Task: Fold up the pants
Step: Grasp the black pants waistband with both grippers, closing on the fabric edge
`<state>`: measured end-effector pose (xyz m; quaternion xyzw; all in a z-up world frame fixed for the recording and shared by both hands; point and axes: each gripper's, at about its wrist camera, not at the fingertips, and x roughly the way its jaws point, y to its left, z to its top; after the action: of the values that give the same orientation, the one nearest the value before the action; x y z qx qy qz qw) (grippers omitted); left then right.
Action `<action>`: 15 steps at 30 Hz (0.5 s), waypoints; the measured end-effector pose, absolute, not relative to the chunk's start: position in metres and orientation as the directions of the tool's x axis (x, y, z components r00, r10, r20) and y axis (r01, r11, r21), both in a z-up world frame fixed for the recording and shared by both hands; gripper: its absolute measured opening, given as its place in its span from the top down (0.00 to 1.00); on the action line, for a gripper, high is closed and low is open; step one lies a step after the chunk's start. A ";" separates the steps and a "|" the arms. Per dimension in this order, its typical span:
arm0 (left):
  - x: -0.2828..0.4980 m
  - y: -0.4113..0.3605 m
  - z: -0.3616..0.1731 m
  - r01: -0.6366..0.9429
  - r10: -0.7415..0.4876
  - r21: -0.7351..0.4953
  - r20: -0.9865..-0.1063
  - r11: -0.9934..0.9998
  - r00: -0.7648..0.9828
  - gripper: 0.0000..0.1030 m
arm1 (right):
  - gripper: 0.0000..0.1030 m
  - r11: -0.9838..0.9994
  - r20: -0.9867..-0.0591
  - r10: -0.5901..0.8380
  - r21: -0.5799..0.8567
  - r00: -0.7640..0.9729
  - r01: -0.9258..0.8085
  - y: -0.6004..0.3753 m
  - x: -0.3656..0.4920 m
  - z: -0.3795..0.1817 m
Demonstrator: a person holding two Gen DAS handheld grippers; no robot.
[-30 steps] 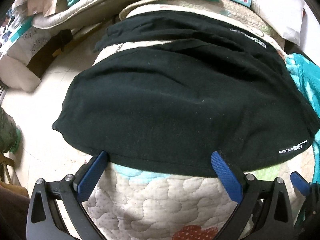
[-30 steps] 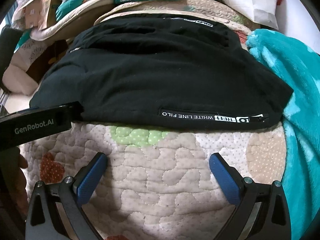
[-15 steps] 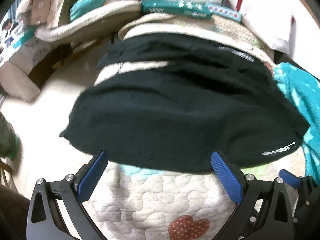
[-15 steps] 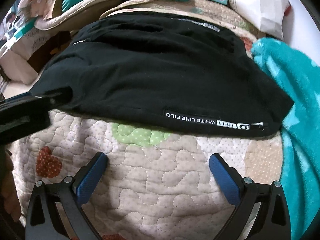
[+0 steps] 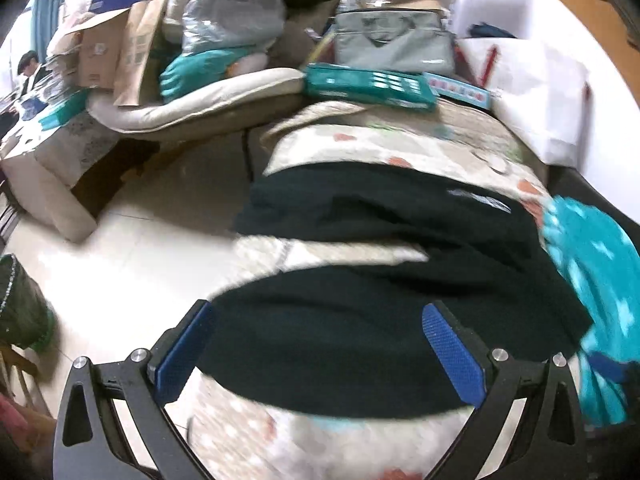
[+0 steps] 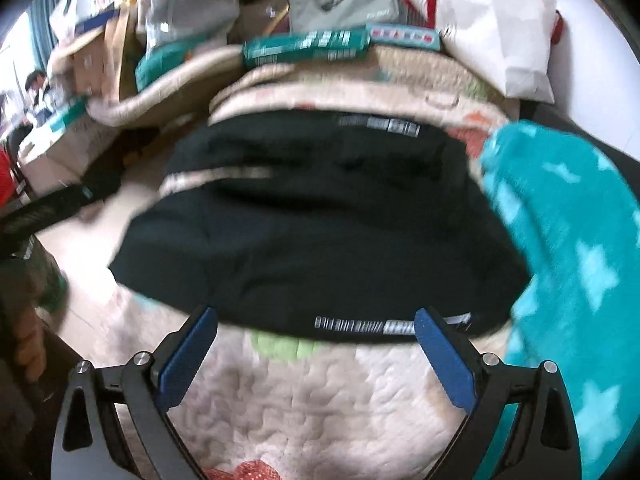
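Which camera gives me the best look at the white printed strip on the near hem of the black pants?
The right wrist view: the white printed strip runs along the black pants, though blurred. In the left wrist view, that hem shows no strip.

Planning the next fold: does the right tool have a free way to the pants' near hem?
Probably yes: the right tool is open, and only bare quilt lies before the pants hem.
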<state>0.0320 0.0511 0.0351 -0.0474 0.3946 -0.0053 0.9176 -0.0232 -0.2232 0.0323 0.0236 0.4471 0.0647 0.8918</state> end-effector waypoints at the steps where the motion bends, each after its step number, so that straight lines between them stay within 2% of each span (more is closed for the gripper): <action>1: 0.043 0.060 0.036 -0.048 -0.033 -0.091 -0.727 0.995 0.686 0.00 | 0.02 0.990 -0.791 0.141 0.103 0.595 -0.097 -0.227 -0.018 0.041; 9: 0.121 0.106 0.024 -0.192 0.012 -0.151 -0.756 0.970 0.655 0.00 | 0.02 0.997 -0.826 0.063 0.034 0.560 -0.063 -0.258 0.034 0.064; 15: 0.165 0.109 0.015 -0.193 0.032 -0.126 -0.757 0.973 0.653 0.00 | 0.02 0.999 -0.856 0.016 -0.010 0.516 -0.048 -0.262 0.084 0.056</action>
<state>0.1645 0.1088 0.0146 -0.0980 0.4118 0.0622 0.9038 0.0844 -0.2623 0.0561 -0.0160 0.4916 0.0183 0.8705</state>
